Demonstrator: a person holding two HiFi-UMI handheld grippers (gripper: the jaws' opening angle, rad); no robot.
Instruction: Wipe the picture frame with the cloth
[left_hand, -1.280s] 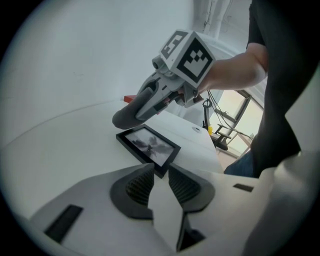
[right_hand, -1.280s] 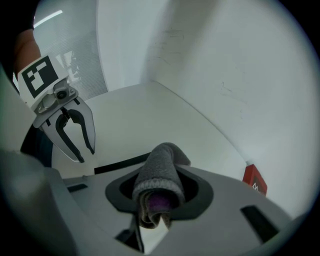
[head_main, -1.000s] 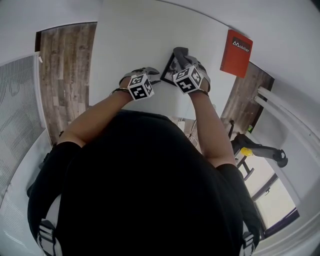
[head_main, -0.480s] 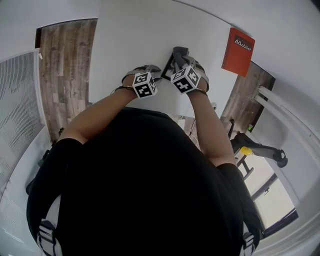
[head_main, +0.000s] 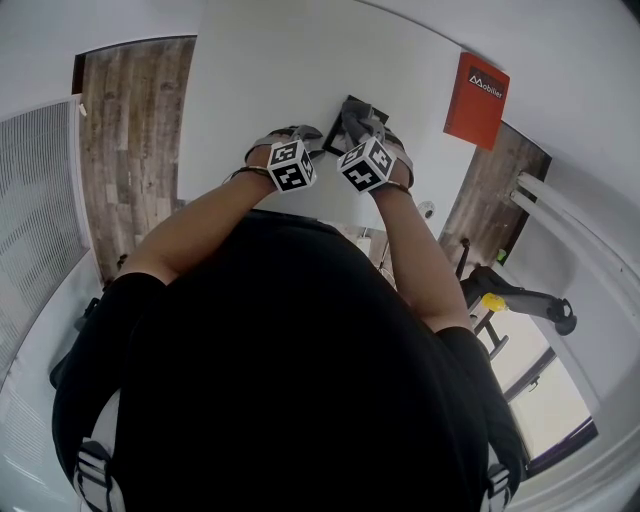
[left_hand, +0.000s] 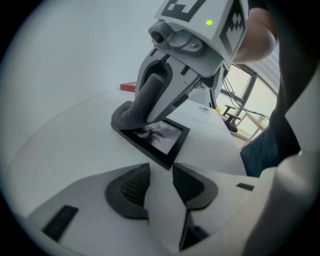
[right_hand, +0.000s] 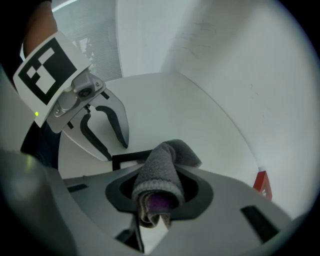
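Observation:
A black picture frame (left_hand: 162, 137) with a dark photo lies flat on the white table (left_hand: 65, 145). My right gripper (left_hand: 145, 112) is shut on a folded grey cloth (left_hand: 135, 107), whose end presses on the frame's far left corner. In the right gripper view the cloth (right_hand: 160, 172) bulges out of the jaws and hides most of the frame (right_hand: 125, 160). My left gripper (left_hand: 160, 187) is open and holds nothing, its tips just short of the frame's near corner. The head view shows both grippers, left (head_main: 305, 138) and right (head_main: 360, 122), side by side at the frame (head_main: 335, 135).
A red box (head_main: 475, 103) stands at the table's far right, also seen as the red box (left_hand: 128, 86) behind the frame. Wood floor, a window and chair parts lie beyond the table's right edge. A white wall rises behind the table.
Both grippers have shifted slightly further from the person. The left one has closed in on the frame from the left. The cloth has slid toward the frame's far end.

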